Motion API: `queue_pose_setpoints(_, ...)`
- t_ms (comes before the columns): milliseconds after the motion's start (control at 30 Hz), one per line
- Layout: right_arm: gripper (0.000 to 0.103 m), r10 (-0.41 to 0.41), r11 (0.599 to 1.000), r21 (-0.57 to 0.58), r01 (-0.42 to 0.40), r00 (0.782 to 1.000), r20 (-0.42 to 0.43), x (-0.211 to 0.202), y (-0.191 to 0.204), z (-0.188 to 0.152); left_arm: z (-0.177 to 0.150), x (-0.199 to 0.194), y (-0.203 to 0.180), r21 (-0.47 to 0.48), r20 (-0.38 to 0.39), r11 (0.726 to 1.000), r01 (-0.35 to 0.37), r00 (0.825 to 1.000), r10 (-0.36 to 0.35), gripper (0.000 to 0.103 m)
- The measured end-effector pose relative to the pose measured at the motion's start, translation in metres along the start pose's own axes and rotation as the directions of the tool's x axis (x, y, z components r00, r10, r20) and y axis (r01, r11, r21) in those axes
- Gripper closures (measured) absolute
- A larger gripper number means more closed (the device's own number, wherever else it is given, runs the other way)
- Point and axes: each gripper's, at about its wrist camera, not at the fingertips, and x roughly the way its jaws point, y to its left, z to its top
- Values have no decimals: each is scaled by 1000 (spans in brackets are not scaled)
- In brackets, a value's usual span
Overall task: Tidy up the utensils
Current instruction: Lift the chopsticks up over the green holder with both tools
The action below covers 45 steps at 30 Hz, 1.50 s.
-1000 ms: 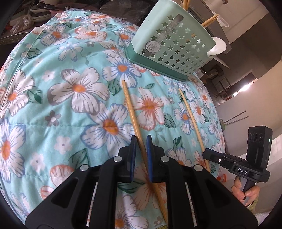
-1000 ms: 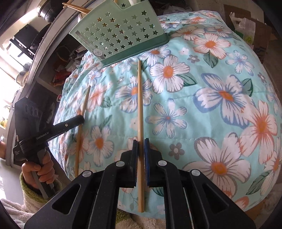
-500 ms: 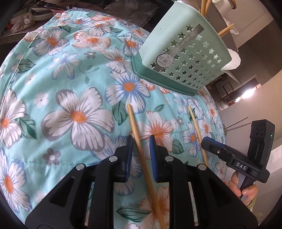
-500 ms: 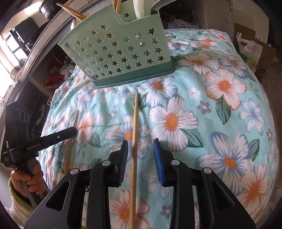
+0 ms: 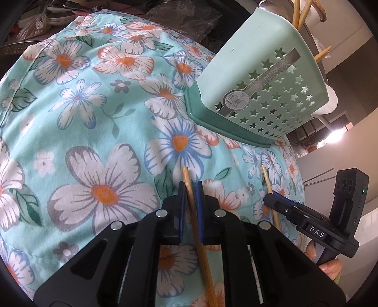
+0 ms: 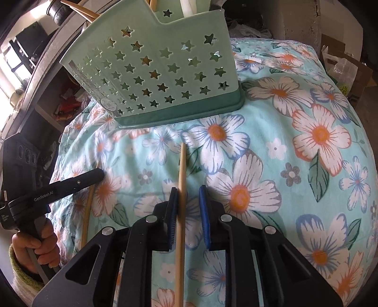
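Two wooden chopsticks lie on a floral turquoise cloth (image 5: 94, 118), pointing at a mint basket with star holes (image 5: 259, 94) (image 6: 153, 70). My left gripper (image 5: 191, 184) is closing, its blue pads pinching the left chopstick (image 5: 187, 174) near its far end. My right gripper (image 6: 188, 189) is also closing. The right chopstick (image 6: 181, 165) rests against its left pad, with a gap to the right pad. Each gripper shows in the other's view: the right gripper (image 5: 269, 199) over its chopstick (image 5: 265, 177), the left gripper (image 6: 100, 173) over its own chopstick (image 6: 87, 212).
The basket stands on a darker green base (image 6: 184, 113) and holds more chopsticks (image 5: 300, 11) and a white utensil (image 6: 189, 7). Cardboard and plastic bags (image 6: 342, 66) sit beyond the cloth at right. Shoes and bags (image 5: 47, 14) lie past its far left edge.
Both grippers have slid forward along their chopsticks toward the basket. Their jaws widened half a second ago and have narrowed again, the left onto its chopstick.
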Motion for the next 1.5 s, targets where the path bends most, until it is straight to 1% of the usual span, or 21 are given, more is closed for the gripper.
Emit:
queue_pose_setpoints(100,91,-12,1000,-4,12,1000,3,2,1,1,1,3,-3,6,14,1000,4,1000,-4,94)
queue_pose_setpoints(167,96,-13,1000,3,13,1000,2,4,3,3,1,4,-1,-9,22,1000,25,999,-25,96)
queue_pose_setpoints(233,97,-12,1000,12,12,1000,14,2,5,7,3,3,1,-25,32,999,41,999,-41,96)
queue_pose_setpoints(333,97,6,1000,29,-8,998,61,-13,5,14,6,-5,3,-25,51,998,51,997,-50,97)
queue_pose_setpoints(400,97,22,999,35,-26,994,110,-30,6,18,9,-17,1,-16,76,998,60,995,-58,97)
queue_pose_setpoints(467,97,32,999,36,-39,987,160,-50,8,20,12,-36,-5,1,119,997,77,990,-77,98)
queue_pose_setpoints(533,97,45,998,32,-53,975,217,-73,6,20,16,-60,-16,30,174,994,101,979,-104,99)
queue_pose_setpoints(633,97,55,998,23,-65,951,303,-107,7,20,18,-98,-39,103,254,987,127,956,-149,99)
queue_pose_setpoints(767,97,77,996,11,-89,916,393,-141,6,12,21,-140,-74,216,327,965,150,920,-216,99)
queue_pose_setpoints(900,97,89,995,1,-100,893,441,-156,3,5,25,-174,-106,299,400,946,129,882,-247,99)
queue_pose_setpoints(967,97,103,993,-1,-114,887,451,-158,0,3,29,-188,-118,326,436,938,119,861,-261,99)
queue_pose_setpoints(1033,97,118,991,-3,-131,882,457,-158,-2,1,37,-198,-130,353,473,931,94,840,-264,99)
queue_pose_setpoints(1167,97,149,986,-4,-165,875,461,-159,-5,-1,53,-215,-154,392,524,918,58,806,-275,99)
queue_pose_setpoints(1233,97,163,984,-7,-179,874,459,-160,-5,-2,60,-223,-167,412,556,911,35,782,-281,99)
queue_pose_setpoints(1333,97,180,981,-16,-194,872,455,-160,-5,-3,73,-231,-184,431,615,902,-13,736,-283,99)
queue_pose_setpoints(1400,97,191,979,-20,-204,871,454,-160,-6,-3,82,-231,-191,431,642,901,-36,714,-279,99)
queue_pose_setpoints(1433,97,195,978,-21,-209,870,453,-160,-6,-3,87,-229,-194,429,653,902,-46,706,-274,99)
queue_pose_setpoints(1500,97,204,976,-20,-218,868,453,-160,-8,-3,96,-225,-199,418,671,906,-66,695,-258,99)
